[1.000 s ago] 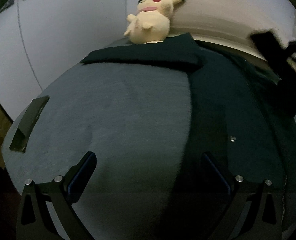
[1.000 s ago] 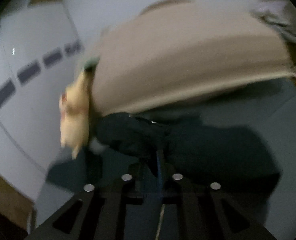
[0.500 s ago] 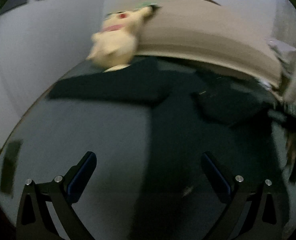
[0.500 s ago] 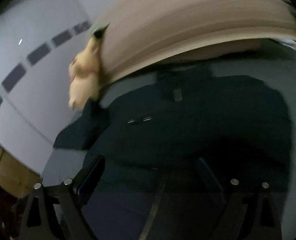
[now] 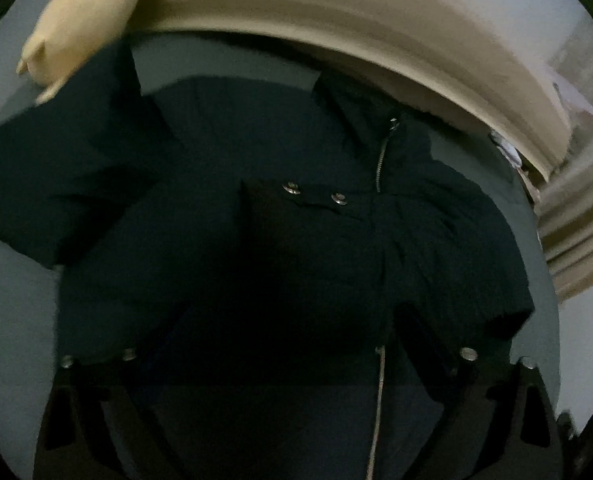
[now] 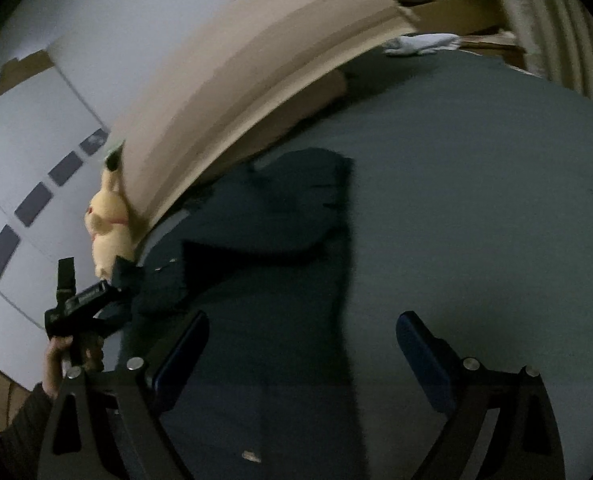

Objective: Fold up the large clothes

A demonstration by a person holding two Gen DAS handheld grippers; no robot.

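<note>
A large dark jacket (image 5: pixel 256 240) with a metal zip (image 5: pixel 381 160) and two snap buttons lies spread on the grey bed (image 5: pixel 12 320). One sleeve (image 5: pixel 56 184) stretches out to the left. My left gripper (image 5: pixel 296 344) hovers open, close above the jacket's front. In the right wrist view the jacket (image 6: pixel 280 216) lies ahead and to the left. My right gripper (image 6: pixel 302 340) is open and empty above its lower part. The left gripper (image 6: pixel 80 300) shows there at the left, held by a hand.
A yellow plush toy (image 5: pixel 80 12) leans against the beige headboard (image 5: pixel 336 32) at the bed's far end; it also shows in the right wrist view (image 6: pixel 108 224). A white wall (image 6: pixel 36 140) runs along the left side. Curtains (image 5: pixel 576 232) hang at the right.
My right gripper let go of the jacket, opened and pulled back to the right. My left gripper moved forward and right, from the bare bed to close above the jacket's chest.
</note>
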